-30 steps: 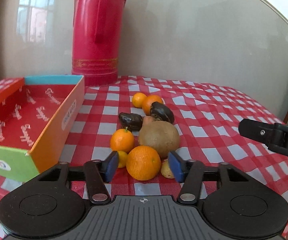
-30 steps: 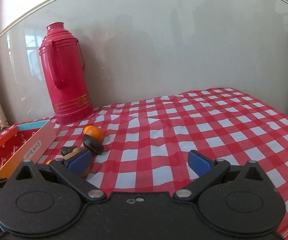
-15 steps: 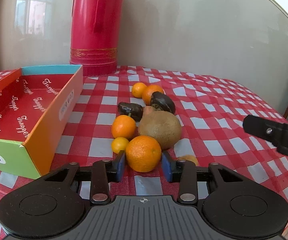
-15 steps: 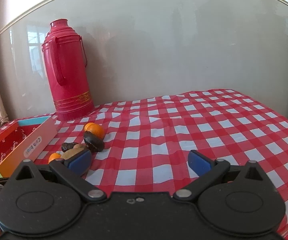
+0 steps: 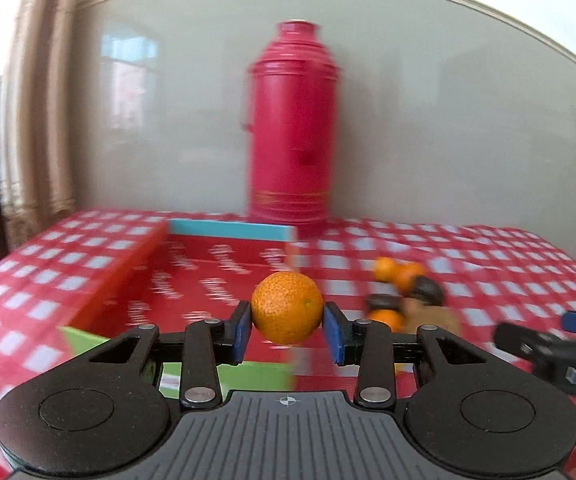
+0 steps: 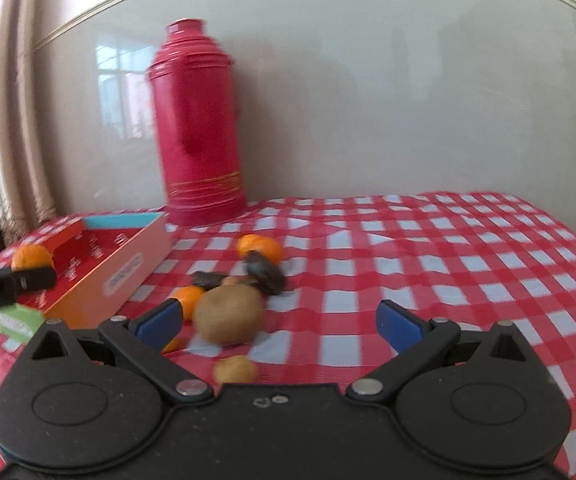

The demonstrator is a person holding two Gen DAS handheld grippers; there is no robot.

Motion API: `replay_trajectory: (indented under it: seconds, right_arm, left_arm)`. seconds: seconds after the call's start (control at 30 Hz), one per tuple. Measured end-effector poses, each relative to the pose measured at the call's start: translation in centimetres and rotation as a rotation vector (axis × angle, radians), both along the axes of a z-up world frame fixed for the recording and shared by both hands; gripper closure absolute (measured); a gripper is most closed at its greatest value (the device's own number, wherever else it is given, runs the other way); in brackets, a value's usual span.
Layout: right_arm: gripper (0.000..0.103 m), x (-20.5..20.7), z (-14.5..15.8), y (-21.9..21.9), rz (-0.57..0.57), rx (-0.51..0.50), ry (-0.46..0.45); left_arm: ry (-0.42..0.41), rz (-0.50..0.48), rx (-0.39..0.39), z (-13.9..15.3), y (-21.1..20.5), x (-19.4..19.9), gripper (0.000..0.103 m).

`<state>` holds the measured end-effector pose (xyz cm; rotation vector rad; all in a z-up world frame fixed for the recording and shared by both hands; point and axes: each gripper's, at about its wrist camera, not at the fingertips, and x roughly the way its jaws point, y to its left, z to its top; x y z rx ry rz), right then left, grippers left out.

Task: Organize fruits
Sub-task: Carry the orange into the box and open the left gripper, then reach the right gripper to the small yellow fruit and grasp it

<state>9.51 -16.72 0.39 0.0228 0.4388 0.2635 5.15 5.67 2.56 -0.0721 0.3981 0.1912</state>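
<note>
My left gripper (image 5: 287,331) is shut on an orange (image 5: 287,307) and holds it in the air over the near right part of the open red box (image 5: 208,280). From the right wrist view the same orange (image 6: 32,258) hangs over the box (image 6: 124,268). My right gripper (image 6: 280,324) is open and empty, low over the cloth, with the brown kiwi-like fruit (image 6: 230,318) just inside its left finger. The fruit pile holds small oranges (image 6: 258,248), dark fruits (image 6: 266,274) and a small yellowish fruit (image 6: 235,370).
A tall red thermos (image 6: 200,124) stands at the back by the wall, behind the box. The table has a red and white checked cloth (image 6: 428,264). A curtain (image 5: 36,120) hangs at the left.
My left gripper closed on the orange, lifted it off the cloth and swung left over the box. My right gripper moved left toward the fruit pile, still open.
</note>
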Motion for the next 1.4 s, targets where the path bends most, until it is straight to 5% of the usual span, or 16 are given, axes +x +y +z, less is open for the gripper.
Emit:
replay_trajectory:
  seconds: [0.2,0.27,0.5,1.0,1.2,1.4]
  right_arm:
    - [0.006,-1.0,-0.1,3.0,0.086,-0.061,-0.025]
    - [0.006,-1.1,-0.2,3.5,0.093,-0.066,-0.020]
    - [0.006,-0.6,-1.1,3.3,0.101,-0.003,0.082]
    - [0.014,-0.3,-1.9,2.1,0.072,-0.092,0.106]
    - [0.038,0.9,-2.5,2.8,0.064,-0.097,0.166]
    - [0.048,1.5,-3.3,3.8,0.071,-0.172,0.177]
  left_arm:
    - [0.011,0.073,-0.041,-0.2,4.0,-0.6,0.062]
    - [-0.014,0.077,-0.039,-0.2,4.3,-1.4,0.026]
    - [-0.050,0.072,-0.007,0.1,3.9,-3.7,0.000]
    - [0.058,0.078,0.065,-1.6,3.4,-4.5,0.000]
    - [0.078,0.064,0.091,-2.0,3.4,-3.9,0.000]
    - [0.071,0.073,0.066,-2.1,4.3,-4.0,0.000]
